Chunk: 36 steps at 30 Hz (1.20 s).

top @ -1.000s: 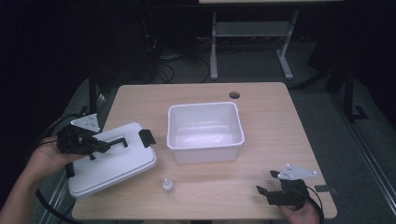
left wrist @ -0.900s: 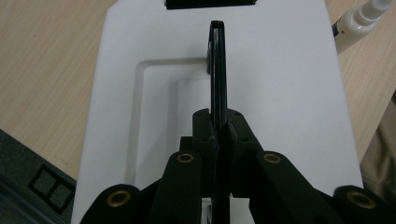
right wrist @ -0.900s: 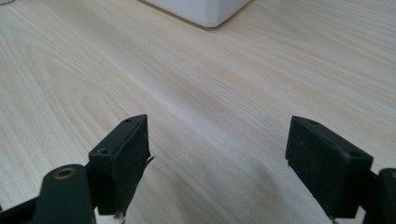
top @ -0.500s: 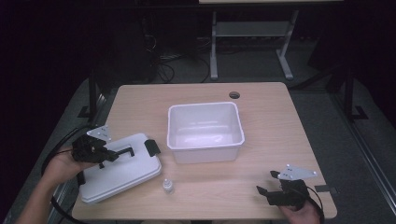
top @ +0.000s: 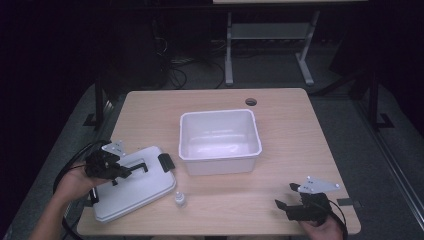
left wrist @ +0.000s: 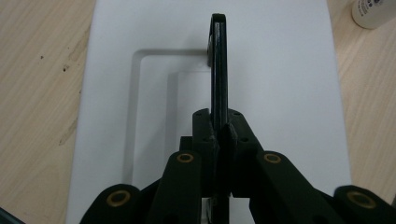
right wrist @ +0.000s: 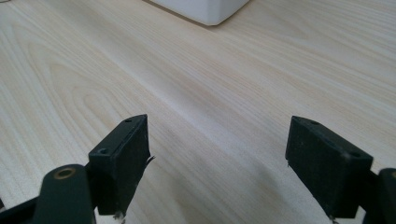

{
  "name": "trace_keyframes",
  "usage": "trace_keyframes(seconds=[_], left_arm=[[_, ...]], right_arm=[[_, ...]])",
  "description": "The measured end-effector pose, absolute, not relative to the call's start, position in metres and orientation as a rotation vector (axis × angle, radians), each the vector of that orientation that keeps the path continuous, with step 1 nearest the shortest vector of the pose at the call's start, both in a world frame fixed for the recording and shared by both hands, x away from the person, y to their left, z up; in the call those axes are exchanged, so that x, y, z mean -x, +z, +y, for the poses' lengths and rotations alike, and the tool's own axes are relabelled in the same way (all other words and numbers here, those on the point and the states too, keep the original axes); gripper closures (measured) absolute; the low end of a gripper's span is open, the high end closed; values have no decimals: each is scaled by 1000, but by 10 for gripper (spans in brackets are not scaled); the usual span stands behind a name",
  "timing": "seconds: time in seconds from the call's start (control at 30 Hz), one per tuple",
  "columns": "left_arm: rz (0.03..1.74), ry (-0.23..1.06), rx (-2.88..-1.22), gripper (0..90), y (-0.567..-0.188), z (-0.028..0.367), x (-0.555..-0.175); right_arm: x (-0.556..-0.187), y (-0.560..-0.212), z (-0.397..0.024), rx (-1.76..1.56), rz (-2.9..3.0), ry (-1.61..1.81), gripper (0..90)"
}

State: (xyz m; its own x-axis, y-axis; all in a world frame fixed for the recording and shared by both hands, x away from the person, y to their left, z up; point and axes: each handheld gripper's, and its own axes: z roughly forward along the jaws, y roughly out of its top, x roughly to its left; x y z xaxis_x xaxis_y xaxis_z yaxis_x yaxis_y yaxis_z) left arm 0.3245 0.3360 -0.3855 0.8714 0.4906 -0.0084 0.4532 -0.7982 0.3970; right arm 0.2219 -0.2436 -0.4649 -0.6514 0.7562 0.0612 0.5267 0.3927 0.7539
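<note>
White lid (top: 131, 186), its black handle (left wrist: 218, 65) clenched in left gripper (left wrist: 219, 135), grip point hidden; right gripper (right wrist: 217, 163) released.

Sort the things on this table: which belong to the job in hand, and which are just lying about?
In the job: flat white plastic lid, its black handle, left gripper, open white plastic tub.
Lying about: small white bottle, idle right gripper.

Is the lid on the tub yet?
No: the lid lies on the table beside the open tub, its handle clamped in the left gripper.
</note>
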Motion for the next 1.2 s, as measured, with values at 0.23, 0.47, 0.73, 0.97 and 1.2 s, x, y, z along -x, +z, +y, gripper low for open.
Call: trace_keyframes(seconds=[0.23, 0.47, 0.73, 0.97, 1.2], left_arm=[[711, 129, -2660, 840, -393, 337, -324], [713, 135, -2660, 794, -395, 337, -322], [679, 119, -2661, 663, -387, 329, -314], [662, 143, -2667, 566, -380, 322, -309], [632, 162, -2660, 525, -370, 316, -304]], right_arm=[[-222, -465, -243, -1119, 2368, 1114, 211], [-222, -466, -243, -1123, 2369, 1112, 211], [-222, -466, -243, -1123, 2371, 1111, 211], [-222, -466, -242, -1122, 2375, 1112, 211], [-222, -466, -242, -1123, 2375, 1111, 212]])
